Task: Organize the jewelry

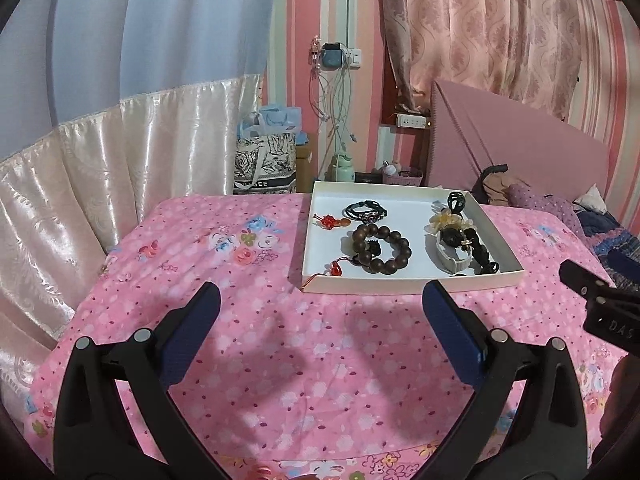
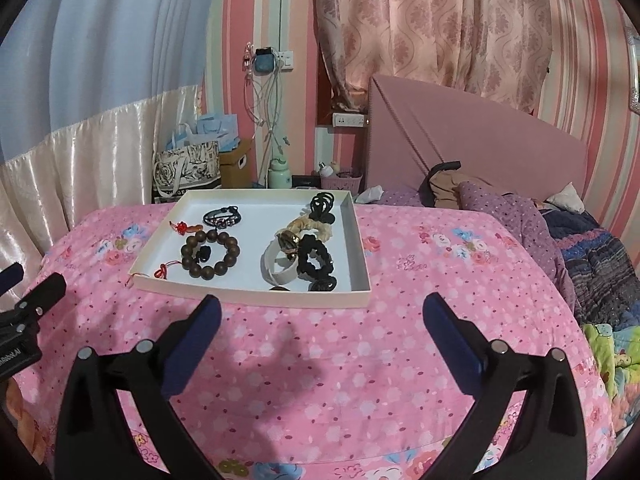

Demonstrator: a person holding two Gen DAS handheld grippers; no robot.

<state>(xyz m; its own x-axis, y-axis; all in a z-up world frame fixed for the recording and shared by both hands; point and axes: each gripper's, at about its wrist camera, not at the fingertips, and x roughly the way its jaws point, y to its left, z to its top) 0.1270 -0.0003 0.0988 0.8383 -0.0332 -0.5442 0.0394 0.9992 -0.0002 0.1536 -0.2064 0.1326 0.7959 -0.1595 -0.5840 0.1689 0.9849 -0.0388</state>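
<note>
We hold both grippers, left (image 1: 320,320) and right (image 2: 320,332), spread and empty, tray (image 2: 248,298) dead ahead, beads (image 2: 210,254) nearer the left.

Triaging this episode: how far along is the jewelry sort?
Looks done: the wooden bead bracelet, black cord bracelet, hair ties and white bangle lie in the white tray, roughly grouped. One red knot cord hangs over the tray's front rim. In hand: nothing; left gripper and right gripper are open above the bedspread. Left: possibly tucking in that cord.
</note>
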